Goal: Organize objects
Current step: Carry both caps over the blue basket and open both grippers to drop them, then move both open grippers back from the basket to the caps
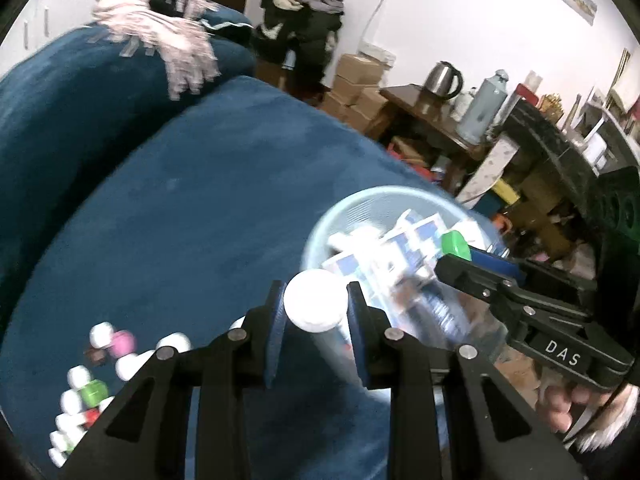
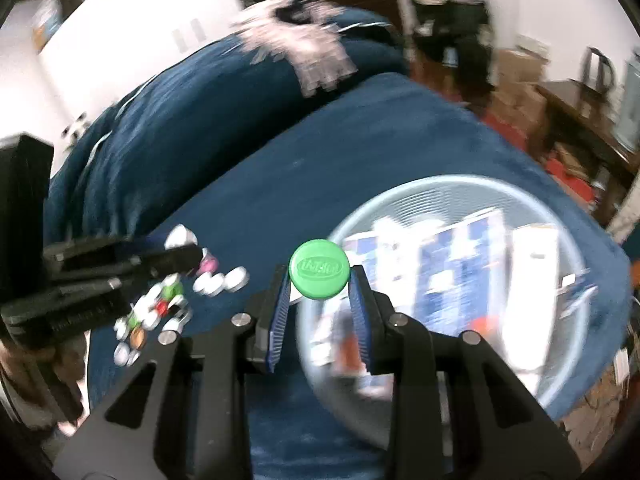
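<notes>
My left gripper [image 1: 316, 304] is shut on a white bottle cap [image 1: 315, 301], held at the near rim of a clear round basket [image 1: 360, 204]. My right gripper [image 2: 319, 280] is shut on a green bottle cap [image 2: 319, 268], held just left of the same basket [image 2: 452, 184]. The right gripper with its green cap [image 1: 456, 245] also shows over the basket in the left wrist view. A pile of loose caps, white, green, pink and red, lies on the blue cloth [image 1: 86, 384], also seen in the right wrist view [image 2: 168, 300]. The basket holds blue-and-white boxes [image 1: 416, 240].
Everything rests on a blue plush cover [image 1: 180, 200]. A pink-white cloth [image 1: 168, 36] lies on the far cushion. A wooden table with a kettle [image 1: 442, 80] and flask stands at right, with cardboard boxes [image 1: 356, 84] behind.
</notes>
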Demonstrator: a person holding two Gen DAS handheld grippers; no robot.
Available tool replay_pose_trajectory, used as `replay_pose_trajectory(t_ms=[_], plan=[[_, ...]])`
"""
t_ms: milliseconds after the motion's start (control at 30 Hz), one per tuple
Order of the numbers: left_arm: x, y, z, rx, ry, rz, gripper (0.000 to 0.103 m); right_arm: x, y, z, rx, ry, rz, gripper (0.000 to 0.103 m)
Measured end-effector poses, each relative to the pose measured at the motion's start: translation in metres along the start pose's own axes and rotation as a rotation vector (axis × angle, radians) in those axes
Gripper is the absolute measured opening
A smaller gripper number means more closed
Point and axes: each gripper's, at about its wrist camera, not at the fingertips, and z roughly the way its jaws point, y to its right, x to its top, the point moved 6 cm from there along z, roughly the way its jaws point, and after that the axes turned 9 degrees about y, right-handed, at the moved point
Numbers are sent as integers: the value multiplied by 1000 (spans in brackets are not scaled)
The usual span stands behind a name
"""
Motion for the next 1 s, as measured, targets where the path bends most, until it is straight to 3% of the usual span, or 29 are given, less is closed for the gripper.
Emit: replay_pose_trajectory(t_ms=[267, 300, 367, 433, 500, 533, 600, 667, 767, 1000], plan=[[29, 22, 73, -56, -40, -129, 30, 36, 59, 24, -58, -3, 167, 31], [32, 22, 82, -68, -44, -161, 35, 39, 65, 29, -51, -6, 196, 32], [32, 19, 90, -45, -61, -187, 74, 42, 74, 36, -36, -15, 243, 33], [32, 13, 91, -25, -53, -195, 94, 46, 85, 36, -70, -14, 269, 39], [29, 5, 84, 2, -37, -190, 102, 47, 88, 30, -107, 8, 258, 54], [27, 0, 81, 41, -36, -180, 102, 48, 90, 28, -108, 11, 248, 60], [22, -9, 70, 107, -33, -140, 102, 45, 87, 24, -116, 21, 216, 84], [18, -16, 58, 152, -27, -106, 102, 42, 83, 20, -133, 28, 180, 97], [10, -26, 39, 200, -15, -72, 102, 36, 71, 17, -139, 32, 108, 100], [-16, -64, -13, 312, 4, -101, 102, 20, 29, 17, -97, -2, -16, 102]])
